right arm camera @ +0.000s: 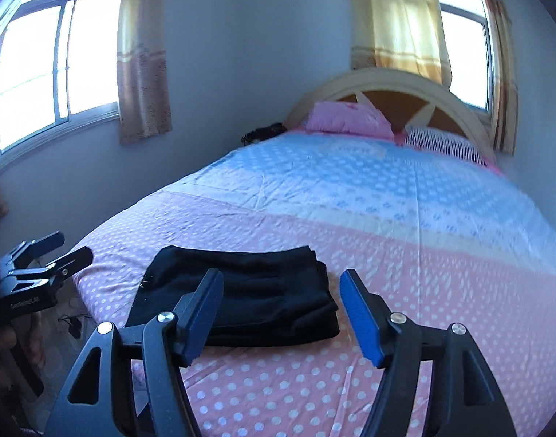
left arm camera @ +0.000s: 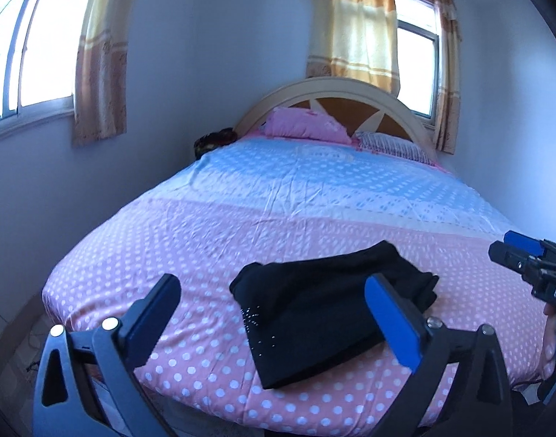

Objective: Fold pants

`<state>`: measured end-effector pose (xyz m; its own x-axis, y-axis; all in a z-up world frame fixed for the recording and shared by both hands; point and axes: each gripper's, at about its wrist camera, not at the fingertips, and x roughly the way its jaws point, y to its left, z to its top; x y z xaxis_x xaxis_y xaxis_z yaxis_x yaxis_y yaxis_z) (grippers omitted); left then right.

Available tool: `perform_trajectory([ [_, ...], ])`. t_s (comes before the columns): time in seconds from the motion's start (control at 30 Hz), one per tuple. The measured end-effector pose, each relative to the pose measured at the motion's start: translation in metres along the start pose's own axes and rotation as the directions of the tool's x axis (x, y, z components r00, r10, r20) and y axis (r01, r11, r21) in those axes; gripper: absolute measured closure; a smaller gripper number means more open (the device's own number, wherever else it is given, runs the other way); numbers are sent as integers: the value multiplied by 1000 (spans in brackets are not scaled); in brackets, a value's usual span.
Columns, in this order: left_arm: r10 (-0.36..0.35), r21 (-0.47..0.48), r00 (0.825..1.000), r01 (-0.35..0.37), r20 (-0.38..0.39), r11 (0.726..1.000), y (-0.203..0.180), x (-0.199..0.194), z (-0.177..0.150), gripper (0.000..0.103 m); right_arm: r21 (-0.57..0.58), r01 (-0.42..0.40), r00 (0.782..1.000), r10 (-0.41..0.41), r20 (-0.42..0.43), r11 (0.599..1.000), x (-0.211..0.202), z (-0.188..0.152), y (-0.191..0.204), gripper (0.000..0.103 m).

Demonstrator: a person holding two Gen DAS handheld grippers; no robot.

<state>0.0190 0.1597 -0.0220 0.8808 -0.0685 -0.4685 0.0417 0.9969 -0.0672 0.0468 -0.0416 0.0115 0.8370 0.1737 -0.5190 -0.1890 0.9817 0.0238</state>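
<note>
Looking from the left side first, we see a window with a patterned curtain beside it, and below it the near corner of the bed under a pink polka-dot sheet. Our left gripper hangs above that near edge with its fingers spread wide and nothing between them. Past them lie the black pants, folded into a compact bundle on the pink part of the sheet, close to the foot of the bed, with a small cluster of sparkly studs showing near the left edge. Our right gripper sits just to the right of the bundle, raised off the sheet, its blue-padded fingers parted about as wide and gripping nothing; in the right wrist view its left finger overlaps the pants' near edge, though we cannot tell whether it touches the cloth. Farther back, the sheet turns pale blue, and a pink pillow and a striped pillow rest against the arched headboard. Behind the headboard, at the right, stands a second window with curtains.
</note>
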Motion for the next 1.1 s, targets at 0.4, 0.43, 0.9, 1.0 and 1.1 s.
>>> perform_trajectory([
  [0.4,8,6,1000,-8,10,1000,-7,-5,0,0,-18,-10,1000,10,27,1000,-19,-6,8,34],
  [0.43,6,2,1000,-6,9,1000,-6,-4,0,0,-19,-11,1000,12,28,1000,-19,-6,8,34],
  [0.9,9,9,1000,-9,6,1000,-8,-6,-1,0,-30,-11,1000,11,19,999,-17,-10,12,34],
  [1.0,9,8,1000,-9,7,1000,-8,-6,-1,0,-32,-14,1000,14,15,999,-17,-10,12,34],
  [1.1,10,8,1000,-10,4,1000,-9,-6,-2,0,-35,-14,1000,14,14,999,-17,-11,12,34],
])
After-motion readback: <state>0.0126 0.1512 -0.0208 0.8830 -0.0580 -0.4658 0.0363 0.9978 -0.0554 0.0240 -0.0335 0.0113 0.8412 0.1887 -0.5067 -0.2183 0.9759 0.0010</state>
